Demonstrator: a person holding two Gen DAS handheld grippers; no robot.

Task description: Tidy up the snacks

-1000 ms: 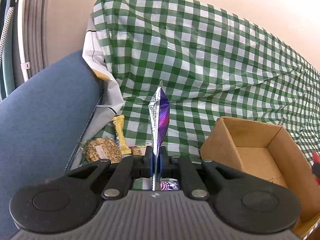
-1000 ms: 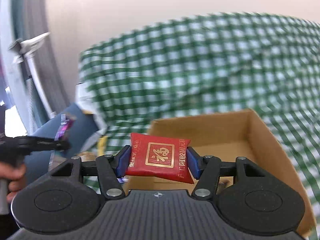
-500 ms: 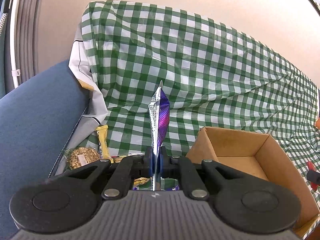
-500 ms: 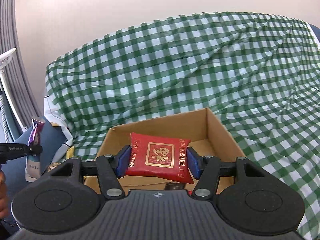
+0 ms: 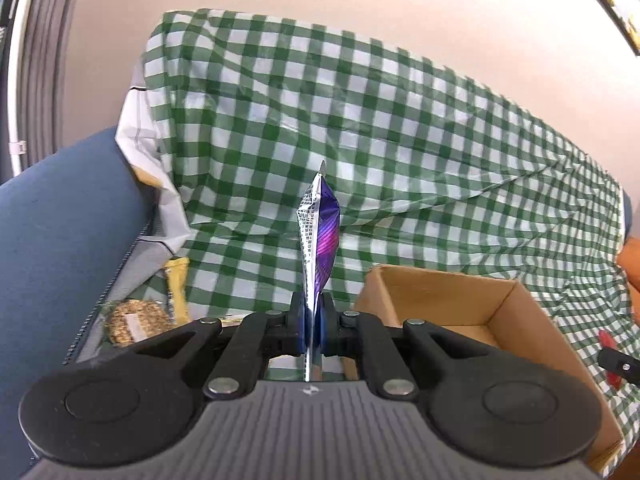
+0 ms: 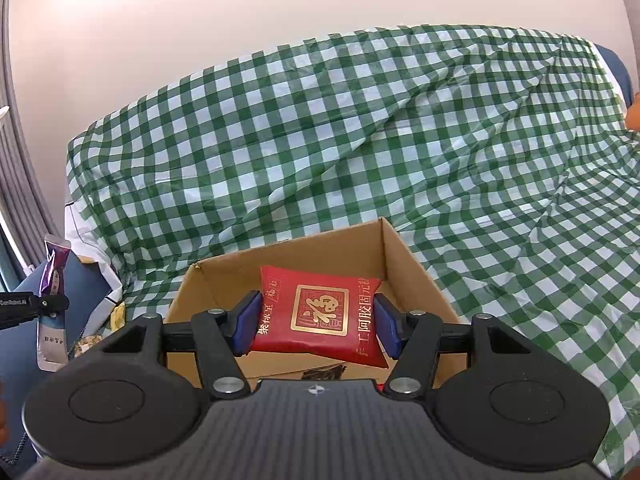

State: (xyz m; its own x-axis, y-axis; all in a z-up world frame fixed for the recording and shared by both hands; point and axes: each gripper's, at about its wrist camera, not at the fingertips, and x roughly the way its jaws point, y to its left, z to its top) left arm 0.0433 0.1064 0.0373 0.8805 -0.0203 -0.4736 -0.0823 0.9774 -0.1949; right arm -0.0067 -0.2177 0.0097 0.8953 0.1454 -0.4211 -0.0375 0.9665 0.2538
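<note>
snacks sit in both grippers over a green checked cloth (image 6: 360,140) that drapes a blue sofa (image 5: 60,240). the right gripper (image 6: 318,322) clamps a red packet (image 6: 320,314) with gold chinese print flat between its blue pads (image 6: 246,320), held above the open cardboard box (image 6: 412,272), whose inside looks mostly bare (a dark printed scrap shows low under the packet). the left gripper (image 5: 314,320) pinches a purple and silver sachet (image 5: 318,236) edge-on, its jaws closed tight on the lower end so the sachet stands upright, left of the box (image 5: 520,340). in the right wrist view the same sachet (image 6: 54,276) hangs at the far left, just beside the sofa arm. on the cloth at the left, near the sofa arm, lie a round oat cake in clear wrap (image 5: 136,320) and a yellow bar (image 5: 178,292), close together and well apart from the box. a white sheet (image 5: 148,168) folds down along the cloth's left edge
</note>
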